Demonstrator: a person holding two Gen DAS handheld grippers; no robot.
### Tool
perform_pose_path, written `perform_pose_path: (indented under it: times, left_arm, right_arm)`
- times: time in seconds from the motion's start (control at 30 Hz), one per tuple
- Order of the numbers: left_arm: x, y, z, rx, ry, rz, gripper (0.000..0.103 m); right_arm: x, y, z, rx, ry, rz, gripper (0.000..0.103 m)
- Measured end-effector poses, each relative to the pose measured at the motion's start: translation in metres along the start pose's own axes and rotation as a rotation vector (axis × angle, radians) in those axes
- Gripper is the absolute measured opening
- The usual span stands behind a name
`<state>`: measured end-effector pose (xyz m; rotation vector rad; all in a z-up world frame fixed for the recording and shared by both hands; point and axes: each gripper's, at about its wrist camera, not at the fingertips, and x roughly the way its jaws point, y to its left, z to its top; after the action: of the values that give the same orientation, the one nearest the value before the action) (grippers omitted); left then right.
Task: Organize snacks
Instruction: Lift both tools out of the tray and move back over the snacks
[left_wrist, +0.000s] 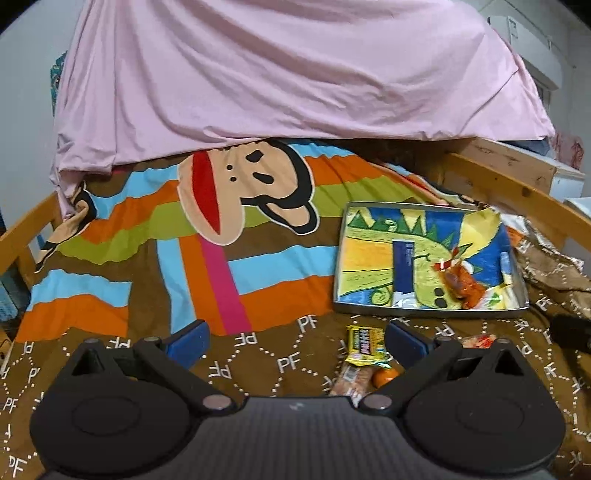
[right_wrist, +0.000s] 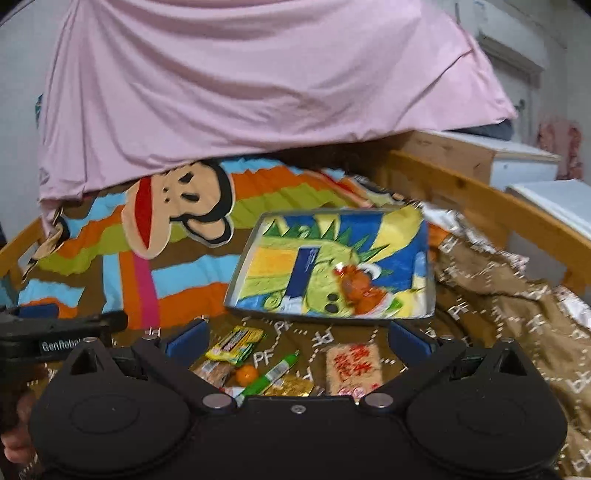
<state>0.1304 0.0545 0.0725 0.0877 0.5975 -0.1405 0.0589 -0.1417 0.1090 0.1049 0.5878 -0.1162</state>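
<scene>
A metal tray (left_wrist: 430, 311) (right_wrist: 240, 273) lined with a dinosaur print lies on the bed and holds an orange-red snack pack (left_wrist: 460, 282) (right_wrist: 360, 291) and a dark blue bar (left_wrist: 402, 264) (right_wrist: 304, 271). In front of it loose snacks lie on the brown blanket: a yellow packet (left_wrist: 364, 343) (right_wrist: 236, 345), a small orange ball (left_wrist: 384, 376) (right_wrist: 246, 373), a green tube (right_wrist: 271, 374), a gold packet (right_wrist: 291, 386) and a rice cracker pack with red writing (right_wrist: 352, 367). My left gripper (left_wrist: 295, 345) is open over bare blanket left of the pile. My right gripper (right_wrist: 295, 341) is open above the pile.
A pink sheet (left_wrist: 288, 74) hangs low over the far half of the bed. Wooden bed rails (left_wrist: 517, 195) (right_wrist: 480, 199) run along the right and left sides. Crumpled brown blanket (right_wrist: 517, 295) rises to the right of the tray. The left gripper's body (right_wrist: 55, 332) shows at the right view's left edge.
</scene>
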Motion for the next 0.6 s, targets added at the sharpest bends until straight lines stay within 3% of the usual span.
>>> perform_pose_path:
  times: [0.17,0.33,0.6]
  left_arm:
    - [0.013,-0.005,0.0,0.008,0.064,0.025,0.103]
    - [0.028,-0.004,-0.001,0.037,0.065,0.041,0.103]
    - [0.08,0.014,-0.017,0.048,0.121,-0.022,0.103]
  right_arm:
    - [0.026,-0.007,-0.018,-0.063,0.023,0.048,0.102]
    - [0.057,-0.008,-0.031,-0.092,0.052,0.123,0.102]
    - [0.091,0.001,-0.056,-0.127,0.111,0.205,0.102]
